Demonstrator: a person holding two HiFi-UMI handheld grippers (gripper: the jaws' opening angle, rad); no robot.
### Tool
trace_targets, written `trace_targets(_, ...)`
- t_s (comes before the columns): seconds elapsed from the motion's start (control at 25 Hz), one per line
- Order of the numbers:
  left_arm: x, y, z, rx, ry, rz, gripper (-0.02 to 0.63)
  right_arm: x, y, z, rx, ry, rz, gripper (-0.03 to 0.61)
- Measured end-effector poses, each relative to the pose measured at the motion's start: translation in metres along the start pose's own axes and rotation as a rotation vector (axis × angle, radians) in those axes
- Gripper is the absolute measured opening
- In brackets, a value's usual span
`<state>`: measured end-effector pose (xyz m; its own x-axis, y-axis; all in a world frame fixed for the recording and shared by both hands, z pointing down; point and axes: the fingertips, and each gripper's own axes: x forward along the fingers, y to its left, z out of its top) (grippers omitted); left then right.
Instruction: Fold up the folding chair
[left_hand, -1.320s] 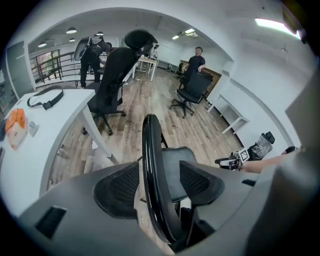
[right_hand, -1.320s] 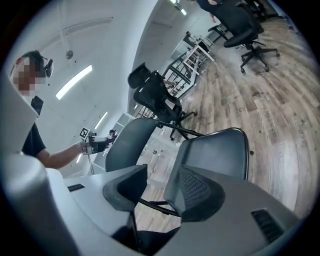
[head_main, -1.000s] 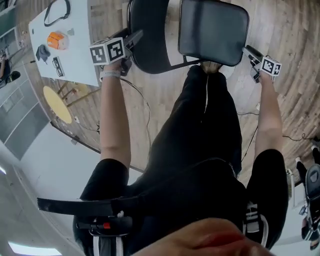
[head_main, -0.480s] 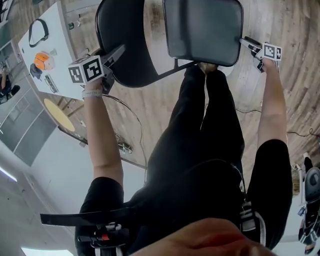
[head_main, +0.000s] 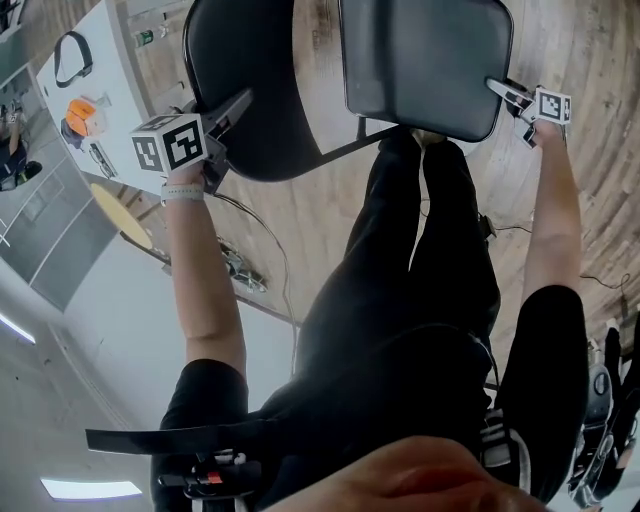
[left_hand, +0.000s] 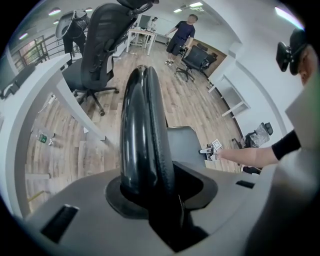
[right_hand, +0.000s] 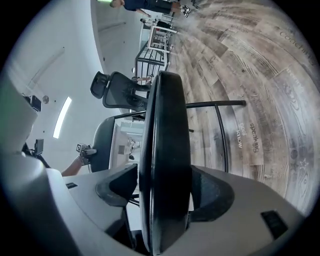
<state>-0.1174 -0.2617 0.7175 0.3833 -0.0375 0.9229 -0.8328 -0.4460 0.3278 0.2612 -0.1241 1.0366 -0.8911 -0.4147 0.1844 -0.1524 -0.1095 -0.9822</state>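
The folding chair stands open in front of my legs, with a black rounded backrest (head_main: 250, 80) and a dark padded seat (head_main: 420, 60). My left gripper (head_main: 232, 118) sits on the backrest's left edge. In the left gripper view that edge (left_hand: 145, 130) fills the gap and the jaws are closing onto it. My right gripper (head_main: 503, 92) is at the seat's right corner. The seat's edge (right_hand: 167, 150) stands between its wide jaws, with a sliver of gap beside it. A thin frame tube (head_main: 340, 148) runs under the seat.
A white table (head_main: 105, 110) with an orange object (head_main: 82, 117) and a black loop stands at the upper left. The floor is wood planks (head_main: 580, 150). An office chair (left_hand: 95, 50) and a standing person (left_hand: 181, 32) are farther off.
Both grippers have come lower along the chair's edges. The left jaws have narrowed around the backrest edge. The right gripper stays at the seat's right corner.
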Motion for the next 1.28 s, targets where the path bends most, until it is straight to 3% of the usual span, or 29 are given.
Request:
trace_targets(0.2, 0.000, -0.004, -0.001, 0.013, -0.001, -0.016, 0.109, 0.000, -0.020, 0.003, -0.044, 0.016, -0.090, 0.290)
trace_targets(0.48, -0.011, -0.018, 0.006, -0.007, -0.007, -0.033, 0.071, 0.001, -0.003, 0.004, -0.030, 0.006, -0.050, 0.283)
trace_targets(0.8, -0.044, -0.034, 0.011, 0.024, -0.031, -0.020, 0.058, 0.021, 0.068, -0.002, -0.080, -0.001, 0.030, 0.265)
trace_targets(1.28, -0.110, -0.004, 0.019, 0.036, -0.040, 0.048, 0.057, 0.103, 0.222, -0.024, -0.110, 0.097, 0.194, 0.232)
